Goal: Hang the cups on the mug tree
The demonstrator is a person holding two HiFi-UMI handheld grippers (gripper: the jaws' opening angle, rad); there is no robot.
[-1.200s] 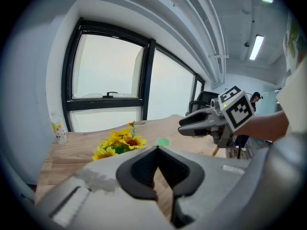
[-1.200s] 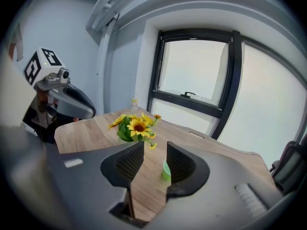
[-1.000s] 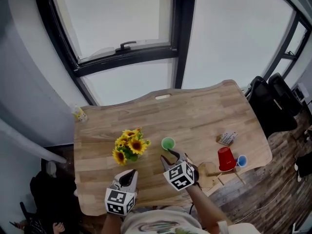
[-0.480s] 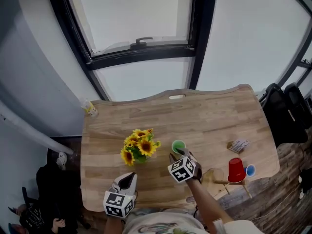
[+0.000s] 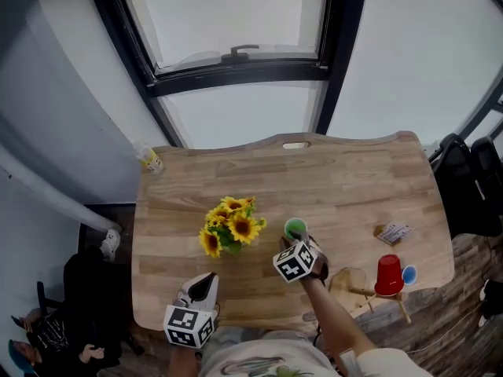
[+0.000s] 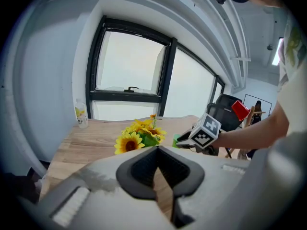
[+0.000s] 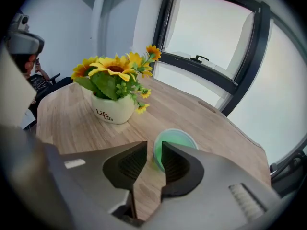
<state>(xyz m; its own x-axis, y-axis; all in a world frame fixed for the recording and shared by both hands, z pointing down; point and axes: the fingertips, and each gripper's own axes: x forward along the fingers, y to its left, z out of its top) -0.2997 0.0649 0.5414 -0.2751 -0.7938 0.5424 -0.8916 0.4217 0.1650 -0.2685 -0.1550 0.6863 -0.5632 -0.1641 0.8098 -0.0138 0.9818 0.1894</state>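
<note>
Two jaws of my right gripper (image 7: 154, 150), just now closing, stand partly apart astride the green cup (image 7: 178, 139)'s near rim, mid-counter (image 7: 67, 121). My left gripper (image 6: 157, 150) is closed, empty.

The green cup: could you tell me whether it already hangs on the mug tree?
No, the green cup stands on the table, apart from the mug tree.

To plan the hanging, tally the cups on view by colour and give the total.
Green cup: 1
Red cup: 1
Blue cup: 1
Total: 3
</note>
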